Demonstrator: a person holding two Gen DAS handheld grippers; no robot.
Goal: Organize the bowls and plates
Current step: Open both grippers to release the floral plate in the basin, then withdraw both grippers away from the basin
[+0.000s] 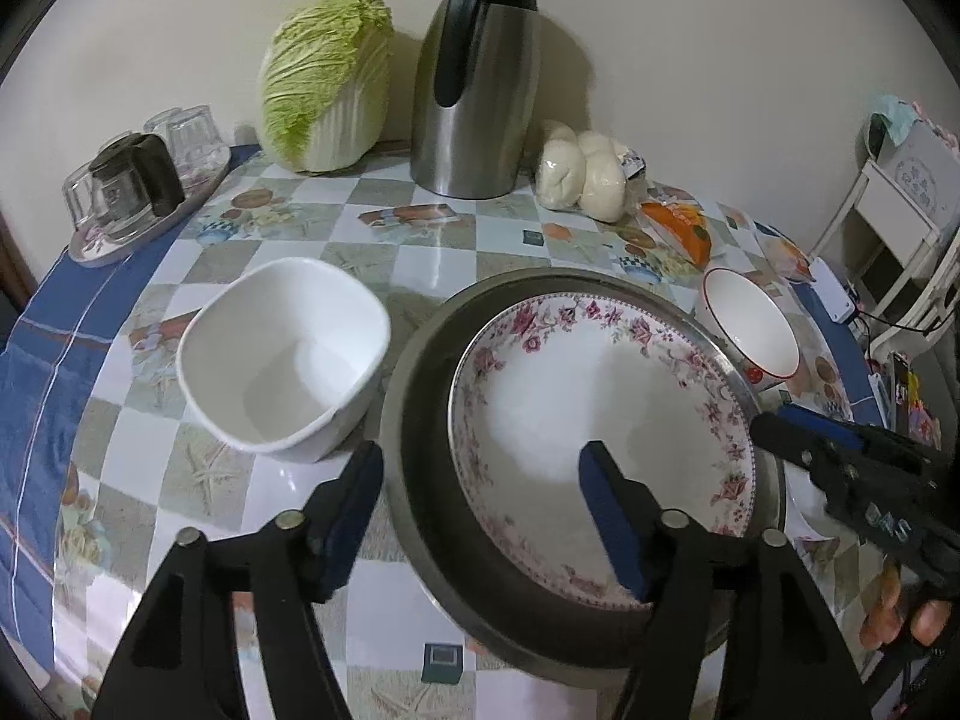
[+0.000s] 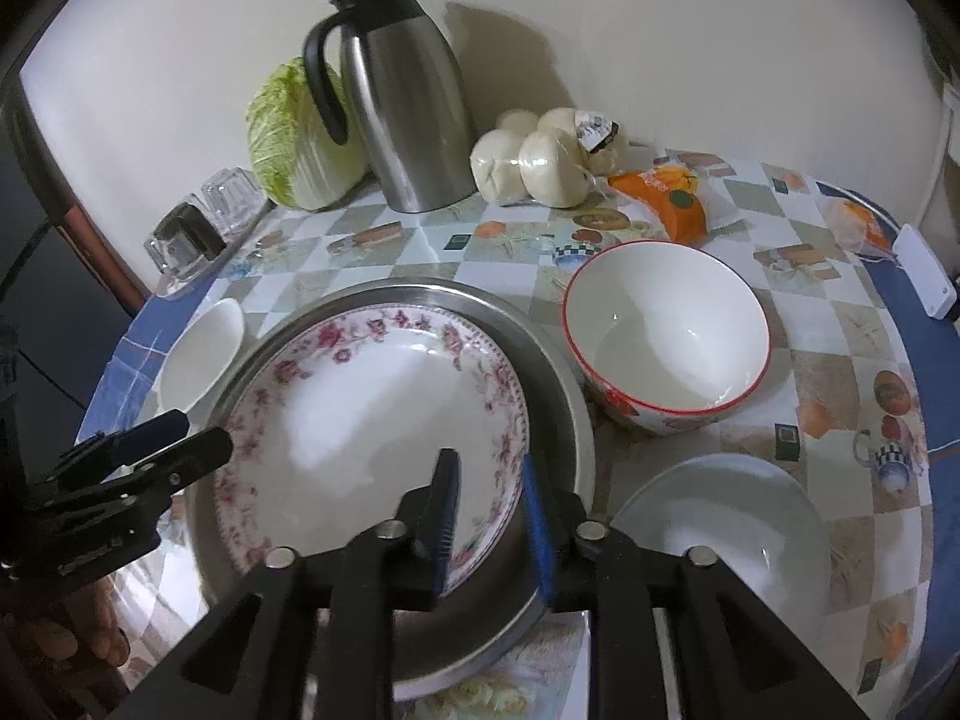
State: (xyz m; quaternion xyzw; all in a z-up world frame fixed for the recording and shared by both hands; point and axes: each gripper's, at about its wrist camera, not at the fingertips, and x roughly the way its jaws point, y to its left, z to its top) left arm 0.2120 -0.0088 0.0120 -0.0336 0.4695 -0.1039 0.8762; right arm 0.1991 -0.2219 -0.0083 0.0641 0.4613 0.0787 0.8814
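Note:
A floral-rimmed plate (image 1: 600,420) (image 2: 372,420) lies inside a round steel tray (image 1: 420,450) (image 2: 558,408). My left gripper (image 1: 480,492) is open, its fingers astride the tray's left rim. My right gripper (image 2: 489,504) has its jaws close together around the floral plate's right edge; it also shows in the left wrist view (image 1: 774,426). A white square bowl (image 1: 282,354) (image 2: 198,354) stands left of the tray. A red-rimmed bowl (image 2: 666,336) (image 1: 750,324) stands to its right. A plain white plate (image 2: 726,528) lies at the front right.
A steel thermos jug (image 1: 480,78) (image 2: 402,102), a cabbage (image 1: 324,84), bagged buns (image 2: 540,156) and an orange packet (image 2: 678,204) stand at the back. A small tray of glasses (image 1: 138,186) sits at the back left. The table edge curves on both sides.

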